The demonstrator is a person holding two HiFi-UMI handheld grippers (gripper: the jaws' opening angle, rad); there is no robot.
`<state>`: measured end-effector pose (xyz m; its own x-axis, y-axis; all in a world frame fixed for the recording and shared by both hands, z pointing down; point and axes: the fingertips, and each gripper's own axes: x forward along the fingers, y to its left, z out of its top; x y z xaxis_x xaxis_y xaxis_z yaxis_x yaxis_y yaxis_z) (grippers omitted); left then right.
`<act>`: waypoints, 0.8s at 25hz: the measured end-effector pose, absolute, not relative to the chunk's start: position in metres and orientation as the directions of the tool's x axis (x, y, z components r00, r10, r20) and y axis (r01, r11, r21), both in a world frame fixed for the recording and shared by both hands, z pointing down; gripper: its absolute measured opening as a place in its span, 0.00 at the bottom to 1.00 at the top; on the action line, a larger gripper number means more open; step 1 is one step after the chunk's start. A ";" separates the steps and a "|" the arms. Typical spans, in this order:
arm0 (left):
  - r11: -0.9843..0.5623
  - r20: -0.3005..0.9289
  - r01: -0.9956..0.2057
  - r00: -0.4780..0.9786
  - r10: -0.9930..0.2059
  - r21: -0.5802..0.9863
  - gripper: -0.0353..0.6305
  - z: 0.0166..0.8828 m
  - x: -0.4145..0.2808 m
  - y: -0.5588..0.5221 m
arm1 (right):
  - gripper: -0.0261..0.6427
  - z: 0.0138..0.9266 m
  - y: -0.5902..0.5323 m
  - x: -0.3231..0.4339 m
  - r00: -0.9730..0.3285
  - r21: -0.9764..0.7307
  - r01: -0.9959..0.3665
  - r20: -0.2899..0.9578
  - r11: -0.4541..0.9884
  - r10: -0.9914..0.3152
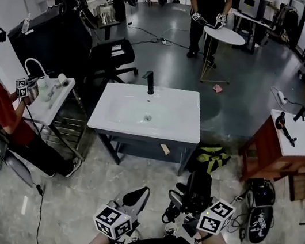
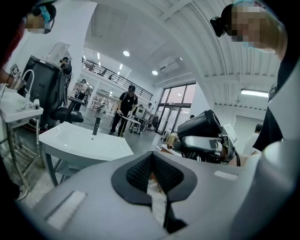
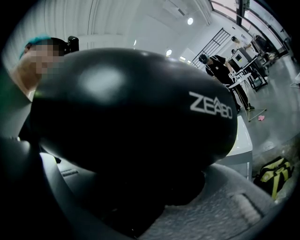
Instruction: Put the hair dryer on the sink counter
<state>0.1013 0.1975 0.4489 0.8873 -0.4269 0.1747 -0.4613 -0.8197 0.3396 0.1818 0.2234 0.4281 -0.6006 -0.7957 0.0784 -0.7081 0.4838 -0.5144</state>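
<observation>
The white sink counter [image 1: 119,119] with a black faucet [image 1: 149,81] stands ahead of me in the head view; the left gripper view has the counter [image 2: 82,143] at its left. My right gripper [image 1: 187,207] is shut on the black hair dryer [image 1: 198,186], held low near my body and short of the counter. The dryer's glossy body [image 3: 136,112] fills the right gripper view and hides the jaws' tips. From the left gripper view the hair dryer [image 2: 202,125] shows in the right gripper [image 2: 213,146]. My left gripper [image 1: 139,194] is shut and holds nothing; its pads [image 2: 140,171] meet.
A green-yellow bag [image 1: 210,157] lies on the floor by the counter's right leg. A brown cabinet [image 1: 272,154] with a white top stands right. A seated person [image 1: 1,115] works at a small sink [image 1: 54,101] on the left. Another person [image 1: 210,9] stands at a round table [image 1: 225,35] behind.
</observation>
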 end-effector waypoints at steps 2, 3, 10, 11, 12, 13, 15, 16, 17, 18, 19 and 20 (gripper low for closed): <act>-0.815 0.170 -0.469 0.883 -0.437 0.340 0.06 0.448 0.106 0.195 | 0.29 0.428 0.220 0.188 -0.606 -0.509 -0.708 0.081 0.490 -0.791; -0.813 0.168 -0.473 0.881 -0.442 0.341 0.06 0.448 0.110 0.194 | 0.29 0.428 0.219 0.192 -0.609 -0.505 -0.708 0.084 0.493 -0.789; -0.792 0.164 -0.507 0.862 -0.480 0.340 0.06 0.452 0.137 0.187 | 0.29 0.430 0.209 0.221 -0.636 -0.495 -0.698 0.096 0.518 -0.765; -0.788 0.165 -0.513 0.858 -0.487 0.340 0.06 0.452 0.140 0.186 | 0.29 0.431 0.207 0.225 -0.641 -0.496 -0.694 0.096 0.522 -0.761; -0.783 0.167 -0.519 0.854 -0.493 0.342 0.06 0.452 0.143 0.185 | 0.29 0.432 0.205 0.228 -0.647 -0.497 -0.690 0.096 0.526 -0.757; -0.778 0.170 -0.526 0.849 -0.500 0.344 0.06 0.452 0.146 0.184 | 0.29 0.433 0.202 0.232 -0.652 -0.499 -0.685 0.096 0.530 -0.752; -0.769 0.176 -0.540 0.841 -0.512 0.342 0.06 0.452 0.152 0.182 | 0.29 0.434 0.198 0.239 -0.662 -0.505 -0.675 0.093 0.538 -0.743; -0.766 0.179 -0.546 0.837 -0.518 0.338 0.06 0.453 0.156 0.181 | 0.29 0.434 0.197 0.243 -0.667 -0.509 -0.669 0.091 0.542 -0.739; -0.763 0.181 -0.552 0.833 -0.523 0.335 0.06 0.454 0.159 0.181 | 0.29 0.435 0.196 0.247 -0.672 -0.513 -0.663 0.088 0.545 -0.735; -0.760 0.183 -0.558 0.829 -0.528 0.334 0.06 0.454 0.163 0.181 | 0.29 0.436 0.195 0.251 -0.678 -0.516 -0.657 0.086 0.550 -0.730; -0.756 0.186 -0.563 0.826 -0.533 0.334 0.06 0.455 0.166 0.181 | 0.29 0.437 0.194 0.254 -0.684 -0.518 -0.652 0.085 0.554 -0.725; -0.753 0.189 -0.568 0.822 -0.537 0.333 0.06 0.455 0.169 0.181 | 0.29 0.439 0.193 0.258 -0.688 -0.519 -0.648 0.086 0.557 -0.721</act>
<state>0.1692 0.1807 0.4555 0.8222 -0.5369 0.1889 -0.5680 -0.7527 0.3330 0.2577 0.1929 0.4390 -0.6881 -0.7205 0.0855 -0.6479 0.5572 -0.5193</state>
